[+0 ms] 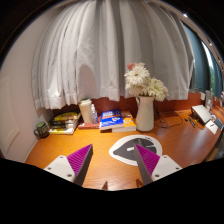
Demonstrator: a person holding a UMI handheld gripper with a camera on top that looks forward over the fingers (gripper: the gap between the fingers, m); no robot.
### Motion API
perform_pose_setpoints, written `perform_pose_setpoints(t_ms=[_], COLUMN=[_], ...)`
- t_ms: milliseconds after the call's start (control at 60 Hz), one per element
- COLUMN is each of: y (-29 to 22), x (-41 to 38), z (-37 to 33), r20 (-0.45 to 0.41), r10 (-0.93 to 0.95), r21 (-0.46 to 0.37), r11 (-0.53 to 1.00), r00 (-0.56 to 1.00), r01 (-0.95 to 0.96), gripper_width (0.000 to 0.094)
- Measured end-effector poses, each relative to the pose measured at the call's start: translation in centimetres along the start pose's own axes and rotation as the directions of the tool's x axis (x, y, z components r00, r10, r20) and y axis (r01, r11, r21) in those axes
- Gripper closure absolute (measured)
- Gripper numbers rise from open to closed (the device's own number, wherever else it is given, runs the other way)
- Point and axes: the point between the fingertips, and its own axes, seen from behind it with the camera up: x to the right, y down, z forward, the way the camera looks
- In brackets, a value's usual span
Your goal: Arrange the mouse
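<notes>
A dark mouse [136, 146] lies on a grey mouse mat with a white rim [120, 152] on the wooden desk [105, 140]. My gripper [114, 150] is open and empty, held above the desk's near side. The mat lies between the fingertips and just ahead of them. The mouse sits close to the tip of the right finger [148, 160], partly hidden by it. The left finger [80, 160] is over bare wood, apart from the mat.
A white vase [145, 113] with pale flowers [140, 80] stands beyond the mat. Blue and red books [117, 121] lie to its left, then a white container [88, 110] and a book stack [65, 122]. A device [206, 114] sits far right. Curtains hang behind.
</notes>
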Motion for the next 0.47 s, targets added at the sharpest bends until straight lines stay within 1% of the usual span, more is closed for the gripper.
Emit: perform_pose_setpoints(t_ms=[133,267,467], y=[1.9,2.9,2.6], x=[-2.0,-4.6,-6.5], z=[-1.6,-2.6,-3.9], r20=[-0.008,0.019,0.025], r10=[-0.034,-0.040,-0.060], r21=[0.011,0.024,0.057], r11=[0.999,0.999,0.997], r00=[0.999,0.999,0.998], r01=[0.034,0.040,0.059], gripper_width=[0.0111,0.0108,0.0102])
